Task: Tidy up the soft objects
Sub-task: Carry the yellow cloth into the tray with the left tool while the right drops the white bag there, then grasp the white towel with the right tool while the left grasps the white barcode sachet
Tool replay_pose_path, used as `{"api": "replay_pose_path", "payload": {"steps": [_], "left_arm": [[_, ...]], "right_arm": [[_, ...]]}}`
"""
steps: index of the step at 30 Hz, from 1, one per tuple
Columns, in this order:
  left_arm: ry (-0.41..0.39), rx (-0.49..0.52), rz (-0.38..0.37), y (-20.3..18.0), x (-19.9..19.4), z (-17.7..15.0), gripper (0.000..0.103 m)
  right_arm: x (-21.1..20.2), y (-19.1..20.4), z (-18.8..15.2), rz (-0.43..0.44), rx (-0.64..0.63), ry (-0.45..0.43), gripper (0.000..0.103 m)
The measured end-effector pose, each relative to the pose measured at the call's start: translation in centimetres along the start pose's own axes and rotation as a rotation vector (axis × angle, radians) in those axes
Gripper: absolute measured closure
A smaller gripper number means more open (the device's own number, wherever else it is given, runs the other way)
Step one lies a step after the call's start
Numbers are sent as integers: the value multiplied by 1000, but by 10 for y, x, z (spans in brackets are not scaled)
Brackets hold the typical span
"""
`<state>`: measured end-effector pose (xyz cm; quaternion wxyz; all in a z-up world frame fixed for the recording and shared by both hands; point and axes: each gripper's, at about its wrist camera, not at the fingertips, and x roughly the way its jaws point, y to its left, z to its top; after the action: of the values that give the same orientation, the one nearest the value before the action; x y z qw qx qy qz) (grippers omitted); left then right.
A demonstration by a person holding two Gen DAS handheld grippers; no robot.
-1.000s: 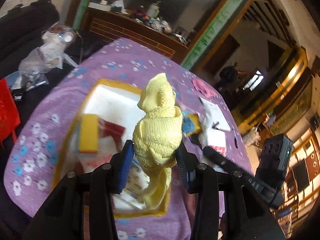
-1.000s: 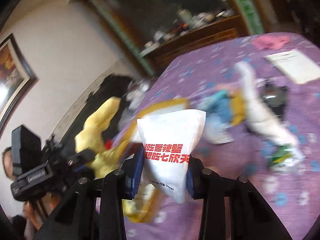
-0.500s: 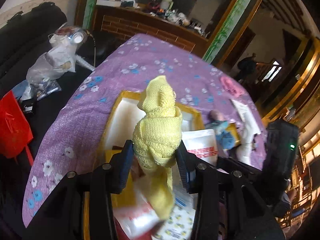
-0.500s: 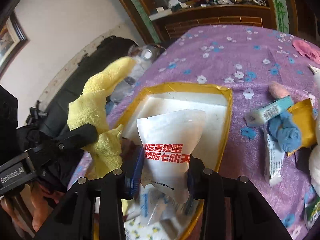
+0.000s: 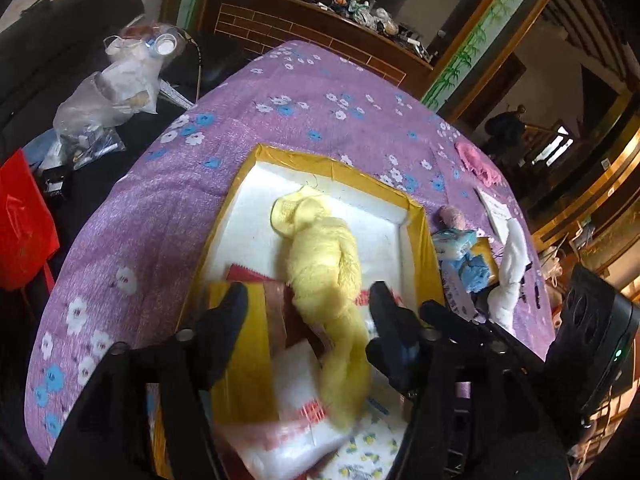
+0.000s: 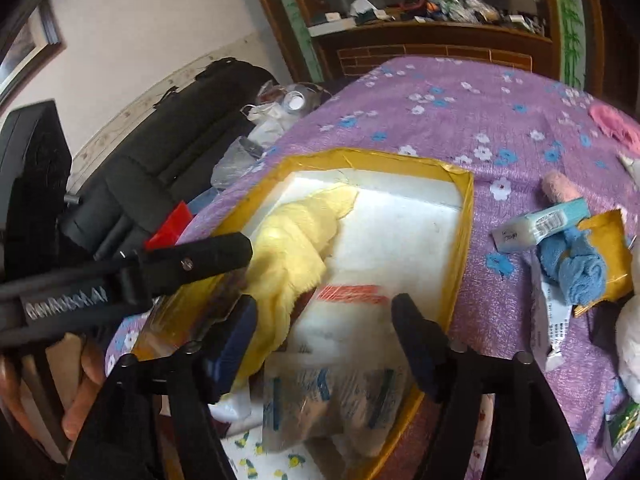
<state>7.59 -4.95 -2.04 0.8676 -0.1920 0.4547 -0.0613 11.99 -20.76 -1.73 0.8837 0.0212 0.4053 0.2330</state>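
So, quick rundown of where things stand:

What changed: both pairs of jaws have just been opening. A second ago the left gripper point(image 5: 306, 300) was clamped on the fluffy yellow knotted towel point(image 5: 320, 256) and the right gripper point(image 6: 324, 316) on the white plastic snack pouch with red lettering point(image 6: 344, 320); now both things lie loose in the yellow-rimmed white foam box point(image 5: 332, 166).

Left tool: spread wide, pads off the towel, which sits between the fingers but free.

Right tool: also wide, the pouch below and between the fingers, blurry, not pinched as far as I can tell.

Meaning for the task: I'd say two soft items are dropped off, and the rolled blue cloth point(image 6: 576, 264) and pink roll point(image 6: 560, 190) out on the purple flowered tablecloth point(image 5: 280, 92) look like what's left.

Towel direction: long axis runs from the near end of the box toward the far wall, knotted head pointing away, thin tail trailing toward the left gripper.

Pouch: near end of the box, beside the towel's tail.
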Motion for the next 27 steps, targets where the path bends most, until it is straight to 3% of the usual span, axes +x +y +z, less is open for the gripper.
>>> {"api": "replay_pose_path", "payload": {"steps": [3,6,10,19,27], "left_arm": [[-26,-35,-20,-2,-14,-11,39],[-69,-59,-49,-10,-26,-24,39],[-111,19,-37,-42,-35,-43,38],[-32,169,-127,-113,-27,-74,39],[26,243,-112,-148,-18,-92,39]], "right_arm": [[-21,-2,-13,-5,4,-32,26],[-49,-12,-31,59,49,-83,24],[-81,-37,-62,97,95,-118,21],[-127,-103,-118,7,251,-111,21],[-158,-135,-144,-51,351,-112,21]]}}
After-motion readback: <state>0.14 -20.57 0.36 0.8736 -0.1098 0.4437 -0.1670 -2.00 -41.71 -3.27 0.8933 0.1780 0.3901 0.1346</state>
